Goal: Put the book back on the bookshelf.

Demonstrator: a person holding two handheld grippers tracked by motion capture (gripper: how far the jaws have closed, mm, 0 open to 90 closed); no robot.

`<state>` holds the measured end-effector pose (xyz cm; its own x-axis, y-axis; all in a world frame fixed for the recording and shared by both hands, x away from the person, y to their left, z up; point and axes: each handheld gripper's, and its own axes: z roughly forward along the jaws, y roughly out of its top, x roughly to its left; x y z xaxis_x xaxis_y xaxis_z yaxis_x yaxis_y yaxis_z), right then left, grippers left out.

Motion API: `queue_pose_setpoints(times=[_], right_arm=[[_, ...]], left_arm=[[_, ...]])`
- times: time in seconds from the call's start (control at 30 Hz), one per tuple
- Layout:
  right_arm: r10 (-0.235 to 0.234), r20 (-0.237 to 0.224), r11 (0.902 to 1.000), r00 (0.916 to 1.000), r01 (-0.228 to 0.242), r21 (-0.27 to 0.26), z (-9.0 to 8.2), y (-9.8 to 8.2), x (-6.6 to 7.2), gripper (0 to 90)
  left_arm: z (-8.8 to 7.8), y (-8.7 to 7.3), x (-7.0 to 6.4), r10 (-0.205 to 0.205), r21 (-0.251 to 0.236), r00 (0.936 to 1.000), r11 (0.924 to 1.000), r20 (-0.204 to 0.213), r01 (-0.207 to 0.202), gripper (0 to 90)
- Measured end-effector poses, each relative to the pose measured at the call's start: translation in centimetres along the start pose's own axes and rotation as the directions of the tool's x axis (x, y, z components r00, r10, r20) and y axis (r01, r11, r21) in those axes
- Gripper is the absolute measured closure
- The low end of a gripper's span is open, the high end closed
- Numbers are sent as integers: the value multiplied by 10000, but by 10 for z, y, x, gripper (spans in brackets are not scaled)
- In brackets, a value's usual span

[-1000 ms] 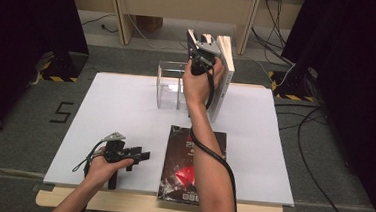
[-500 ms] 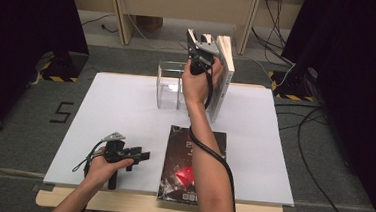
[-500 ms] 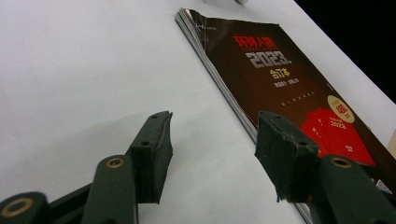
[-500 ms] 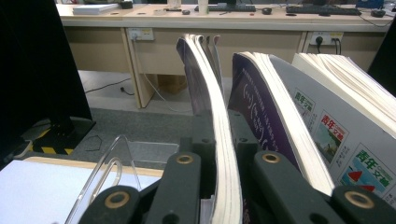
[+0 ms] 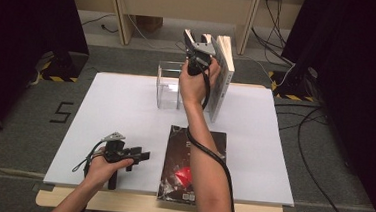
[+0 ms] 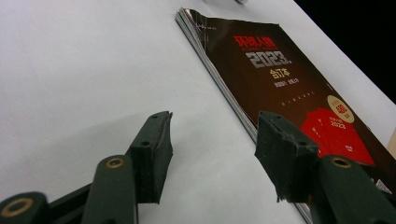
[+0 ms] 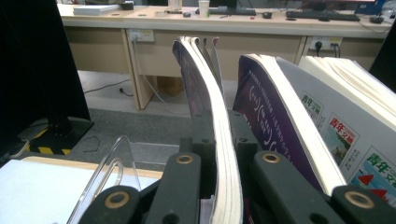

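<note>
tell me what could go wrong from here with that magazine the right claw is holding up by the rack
1. The right claw pinches a thin magazine low on its edge, and the top already bows over, so it may flop or slide out.
2. Other books lean close beside it in the clear rack; the bent top could catch on them.
3. The left claw rests open by the flat dark magazine near the table's front edge; a nudge might push it off.

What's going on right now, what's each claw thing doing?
Right gripper shut on a magazine, upright by the clear rack. Left gripper open, low over the table, beside the dark magazine. Nothing blocking.
</note>
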<state>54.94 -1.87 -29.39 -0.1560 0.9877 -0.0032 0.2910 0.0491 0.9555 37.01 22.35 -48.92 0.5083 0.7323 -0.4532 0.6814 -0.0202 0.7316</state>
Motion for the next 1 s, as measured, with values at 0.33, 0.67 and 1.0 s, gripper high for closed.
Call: queue_pose_setpoints(times=[0.33, 0.67, 1.0], right_arm=[[10, -10, 10000, 10000, -10, -9, 0, -1, 6, 844], [269, -112, 9996, 9996, -267, 122, 5, -5, 5, 845], [514, 41, 9987, 9987, -514, 30, 9, -8, 2, 844]], left_arm=[[0, 0, 0, -24, 35, 10000, 10000, 14, 24, 448], [0, 0, 0, -54, 7, 10000, 10000, 49, 54, 449], [0, -1, 1, -73, 25, 10000, 10000, 34, 73, 449]])
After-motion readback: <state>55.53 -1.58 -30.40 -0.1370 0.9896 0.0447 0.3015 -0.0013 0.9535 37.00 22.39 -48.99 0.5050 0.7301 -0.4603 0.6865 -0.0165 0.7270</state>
